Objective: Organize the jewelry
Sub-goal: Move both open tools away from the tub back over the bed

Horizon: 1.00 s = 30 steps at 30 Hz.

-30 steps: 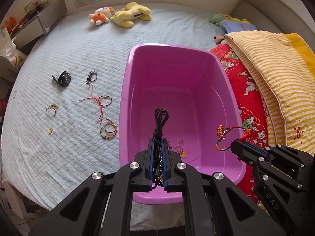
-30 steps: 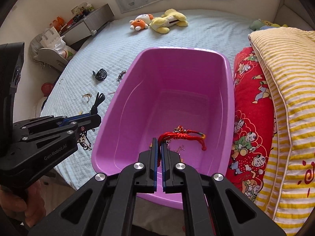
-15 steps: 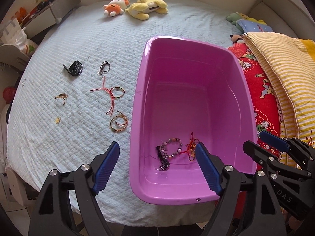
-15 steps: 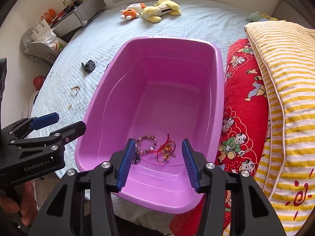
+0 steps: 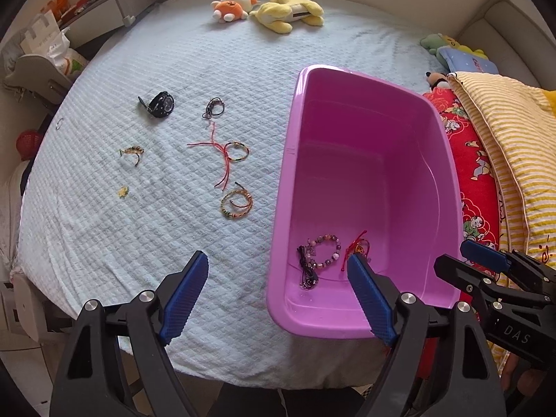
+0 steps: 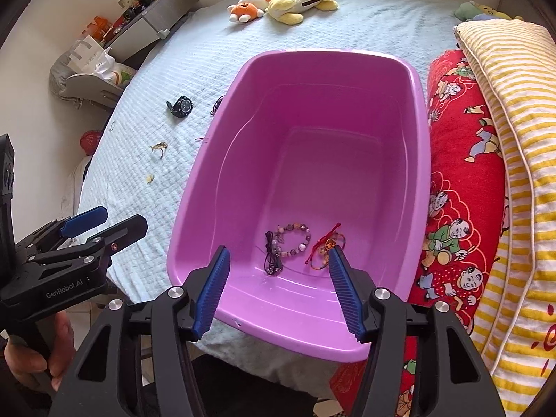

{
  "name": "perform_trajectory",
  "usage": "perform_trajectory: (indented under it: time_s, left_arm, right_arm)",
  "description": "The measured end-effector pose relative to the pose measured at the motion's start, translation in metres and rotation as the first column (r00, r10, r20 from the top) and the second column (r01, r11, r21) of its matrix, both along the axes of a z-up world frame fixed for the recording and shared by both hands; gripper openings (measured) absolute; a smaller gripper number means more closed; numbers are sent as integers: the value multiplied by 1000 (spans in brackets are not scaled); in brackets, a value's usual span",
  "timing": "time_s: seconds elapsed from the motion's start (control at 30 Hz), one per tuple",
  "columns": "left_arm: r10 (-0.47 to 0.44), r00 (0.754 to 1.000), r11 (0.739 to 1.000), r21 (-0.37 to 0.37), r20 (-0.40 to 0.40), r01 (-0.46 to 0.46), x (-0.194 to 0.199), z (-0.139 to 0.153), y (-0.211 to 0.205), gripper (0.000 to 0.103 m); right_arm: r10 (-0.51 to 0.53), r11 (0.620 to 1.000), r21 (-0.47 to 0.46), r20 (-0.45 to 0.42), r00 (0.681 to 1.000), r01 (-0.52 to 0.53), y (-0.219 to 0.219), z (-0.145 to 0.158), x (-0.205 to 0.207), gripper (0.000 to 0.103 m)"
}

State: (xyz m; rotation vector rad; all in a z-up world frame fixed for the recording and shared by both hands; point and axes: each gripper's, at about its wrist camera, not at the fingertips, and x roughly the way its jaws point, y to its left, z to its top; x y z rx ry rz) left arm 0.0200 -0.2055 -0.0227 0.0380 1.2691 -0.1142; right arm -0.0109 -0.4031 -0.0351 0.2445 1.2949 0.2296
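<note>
We hold the left gripper (image 5: 278, 292) at 6 o'clock in its own view, both blue pads spread wide and gripping nothing; it straddles the near-left rim of the pink tub (image 5: 448, 180). The right gripper (image 6: 278, 281) is likewise released, its pads apart above the tub's near end.

Inside the tub, at the near end of the floor, we count three pieces: a black cord necklace (image 6: 272, 255) bunched at the left, a beaded bracelet (image 6: 295, 239) of purple and brown beads forming an open ring just beside it, and a red string bracelet (image 6: 326, 246) with a gold charm at the right, near but apart from the beads.

On the pale blue quilted bedspread (image 5: 104, 229), from 9 to 11 o'clock of the tub in the left view, we count six loose items: a coiled gold-and-green bracelet (image 5: 236, 203), a small yellow charm (image 5: 122, 191), a red-corded bracelet (image 5: 231, 151) with long trailing ends, a small gold piece (image 5: 132, 151), a dark thin cord loop (image 5: 213, 107), and a black wristwatch (image 5: 160, 104).

At 12 o'clock, two plush toys (image 5: 267, 8) lie together.
</note>
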Motion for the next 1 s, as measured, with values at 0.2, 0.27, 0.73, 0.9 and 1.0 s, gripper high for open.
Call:
perform_trajectory:
  time_s: [0.2, 0.27, 0.73, 0.9, 1.0]
  left_arm:
    - [106, 994, 994, -9, -8, -106, -19, 6, 51, 83]
    - [147, 989, 989, -9, -12, -147, -27, 8, 73, 84]
    - [350, 937, 936, -26, -12, -350, -77, 5, 262, 89]
    - [236, 972, 971, 24, 8, -237, -76, 2, 317, 89]
    - [151, 988, 988, 16, 31, -152, -72, -1, 348, 90]
  right_arm:
    - [85, 996, 11, -12, 996, -84, 38, 3, -2, 61]
    - [124, 992, 14, -13, 992, -124, 56, 5, -4, 61]
    - [292, 956, -27, -26, 956, -293, 219, -3, -30, 71]
    - [169, 982, -73, -55, 984, -173, 270, -21, -41, 71]
    - [93, 991, -85, -69, 993, -99, 295, -28, -49, 71]
